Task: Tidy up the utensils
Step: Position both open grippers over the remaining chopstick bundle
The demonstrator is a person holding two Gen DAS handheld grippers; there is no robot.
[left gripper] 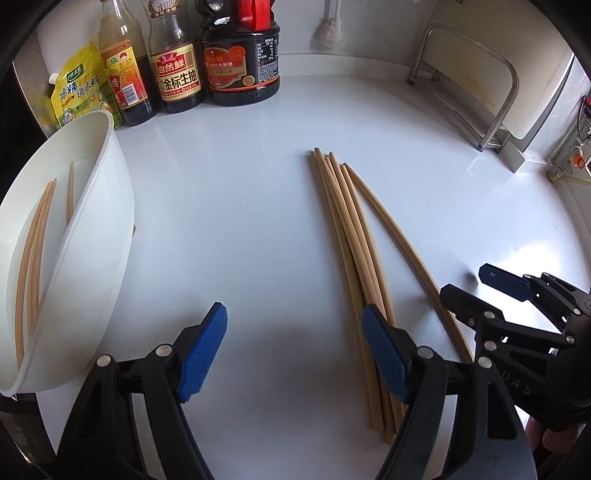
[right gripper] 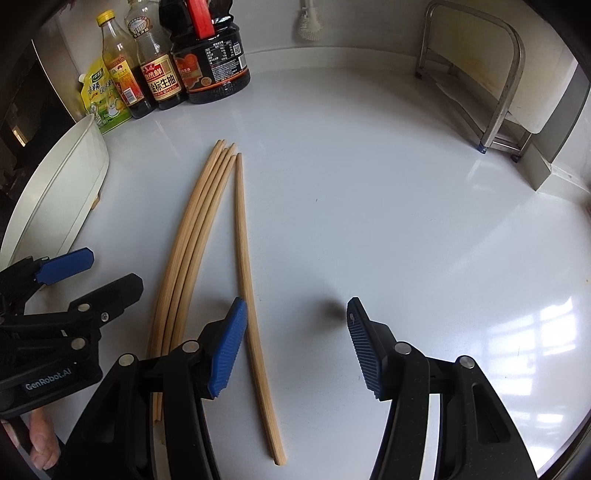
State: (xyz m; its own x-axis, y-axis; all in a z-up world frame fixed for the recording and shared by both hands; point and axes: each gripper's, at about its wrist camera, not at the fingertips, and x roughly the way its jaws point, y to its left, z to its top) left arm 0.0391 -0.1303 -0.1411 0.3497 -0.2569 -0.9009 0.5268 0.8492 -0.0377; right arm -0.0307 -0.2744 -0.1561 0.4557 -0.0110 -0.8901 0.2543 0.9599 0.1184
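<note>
Several wooden chopsticks (left gripper: 347, 236) lie in a bundle on the white counter, with one chopstick (right gripper: 245, 254) a little apart to the right. A white oval holder (left gripper: 92, 236) lies tilted at the left with a few chopsticks (left gripper: 33, 251) inside. My left gripper (left gripper: 295, 350) is open and empty; its right finger hangs over the bundle's near end. My right gripper (right gripper: 295, 343) is open and empty, with the lone chopstick just inside its left finger. The right gripper (left gripper: 480, 291) also shows in the left wrist view, the left gripper (right gripper: 88, 273) in the right wrist view.
Sauce bottles (left gripper: 177, 59) and a yellow seasoning pouch (left gripper: 77, 85) stand at the back left. A metal rack (left gripper: 476, 77) with a white board stands at the back right. A brush (left gripper: 328, 33) hangs on the back wall.
</note>
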